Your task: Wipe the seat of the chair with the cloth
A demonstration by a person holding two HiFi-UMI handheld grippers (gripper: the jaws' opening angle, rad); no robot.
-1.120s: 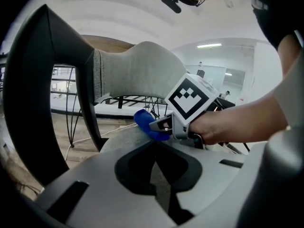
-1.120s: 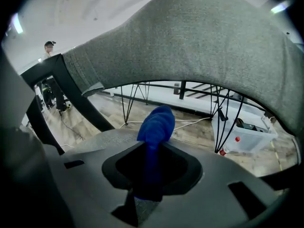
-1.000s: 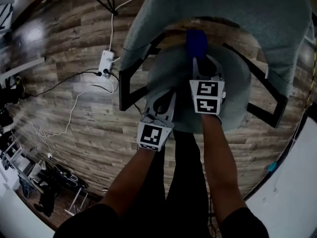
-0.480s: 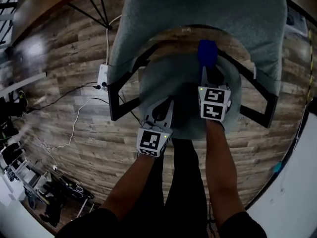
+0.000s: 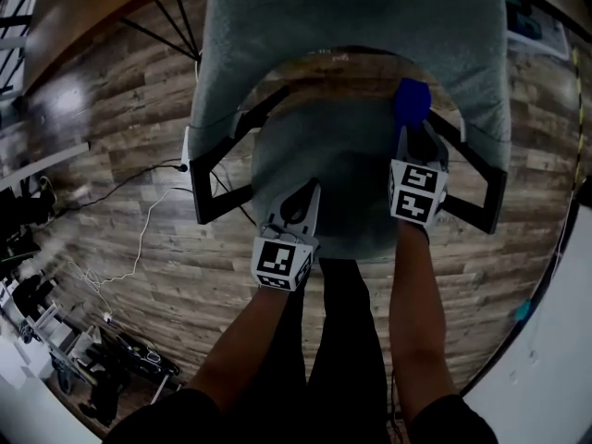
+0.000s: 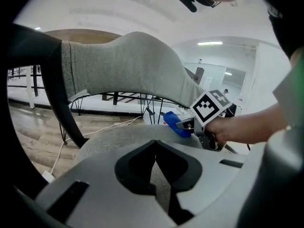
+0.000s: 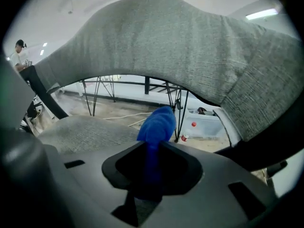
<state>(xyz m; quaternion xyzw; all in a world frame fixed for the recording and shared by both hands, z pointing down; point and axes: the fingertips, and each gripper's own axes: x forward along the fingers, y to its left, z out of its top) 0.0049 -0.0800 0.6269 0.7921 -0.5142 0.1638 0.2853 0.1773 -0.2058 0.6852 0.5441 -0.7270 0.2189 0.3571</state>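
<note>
The right gripper (image 5: 413, 135) had its jaws clamped on the blue cloth (image 5: 412, 103), bunched at the far right edge of the chair's grey seat (image 5: 342, 155), beside the black arm frame (image 5: 472, 169). The left gripper (image 5: 303, 195) hung over the seat's near edge, its jaws closed on nothing.

The cloth (image 7: 156, 125) I'm looking at is bright blue. The chair seat (image 5: 342, 169) and backrest (image 5: 351, 17) are a mottled grey weave, and the frame (image 5: 199, 188) is black. My left claw (image 5: 312, 192) and right claw (image 5: 413, 129) are pale grey with black-and-white square markers. The floor (image 5: 111, 109) shows brown wood-grain planks.
</note>
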